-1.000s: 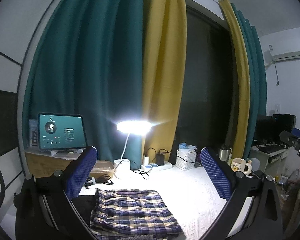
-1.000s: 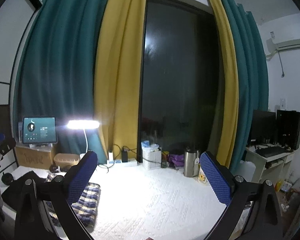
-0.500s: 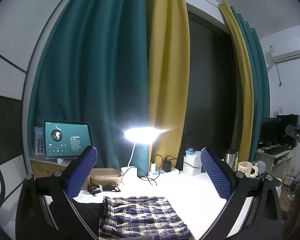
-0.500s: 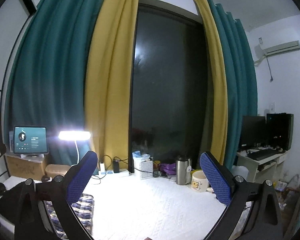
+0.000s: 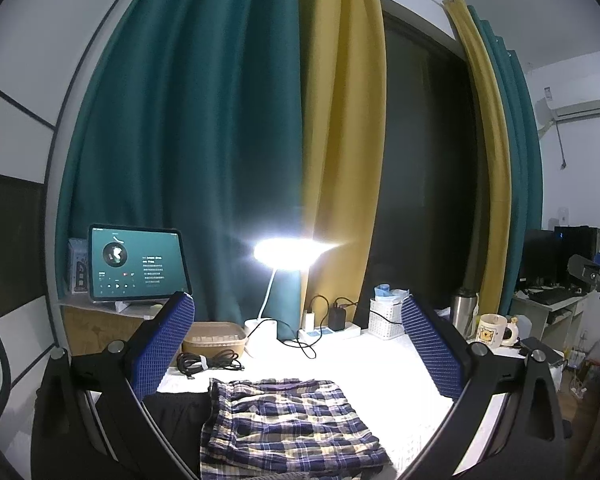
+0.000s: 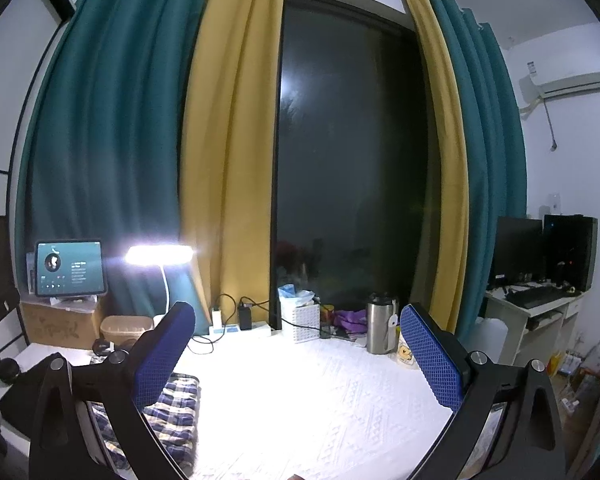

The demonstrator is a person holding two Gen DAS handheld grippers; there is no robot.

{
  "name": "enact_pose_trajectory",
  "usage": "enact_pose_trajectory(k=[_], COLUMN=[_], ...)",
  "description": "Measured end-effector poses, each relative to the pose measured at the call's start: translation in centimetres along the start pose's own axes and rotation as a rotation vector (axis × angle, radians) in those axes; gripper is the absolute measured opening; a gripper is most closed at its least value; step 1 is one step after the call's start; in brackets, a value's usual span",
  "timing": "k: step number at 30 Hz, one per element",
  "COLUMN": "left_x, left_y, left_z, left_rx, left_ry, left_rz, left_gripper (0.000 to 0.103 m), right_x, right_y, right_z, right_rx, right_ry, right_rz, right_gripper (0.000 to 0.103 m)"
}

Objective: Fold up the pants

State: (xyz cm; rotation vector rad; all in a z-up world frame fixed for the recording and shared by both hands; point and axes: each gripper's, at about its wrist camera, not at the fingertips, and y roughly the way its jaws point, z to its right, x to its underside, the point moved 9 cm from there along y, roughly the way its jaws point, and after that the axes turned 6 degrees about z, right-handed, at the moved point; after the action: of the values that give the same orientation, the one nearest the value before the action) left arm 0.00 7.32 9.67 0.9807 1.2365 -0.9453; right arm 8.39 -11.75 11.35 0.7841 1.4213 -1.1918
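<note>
The left gripper (image 5: 300,354) is held above the table, level, its blue pads spread wide and empty; the right gripper (image 6: 298,358) likewise gapes, holding nothing; the folded plaid pants (image 5: 288,424) lie at lower centre on the white table (image 5: 380,364); both views have tilted upward since earlier, pants sitting lower in frame.

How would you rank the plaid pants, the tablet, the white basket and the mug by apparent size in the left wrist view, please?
1. plaid pants, though nearest the camera
2. tablet
3. white basket
4. mug, close to the basket in size
</note>
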Motion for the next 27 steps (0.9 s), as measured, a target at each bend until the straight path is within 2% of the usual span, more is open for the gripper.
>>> enact_pose_trajectory(k=[27], left_x=[0.51], left_y=[0.04], left_z=[0.26], left_rx=[0.003], left_ry=[-0.003], left_rz=[-0.026], left_gripper=[0.102], right_x=[0.54], right_y=[0.12], right_z=[0.0], right_rx=[0.001], right_ry=[0.005], right_rz=[-0.009], right_gripper=[0.103])
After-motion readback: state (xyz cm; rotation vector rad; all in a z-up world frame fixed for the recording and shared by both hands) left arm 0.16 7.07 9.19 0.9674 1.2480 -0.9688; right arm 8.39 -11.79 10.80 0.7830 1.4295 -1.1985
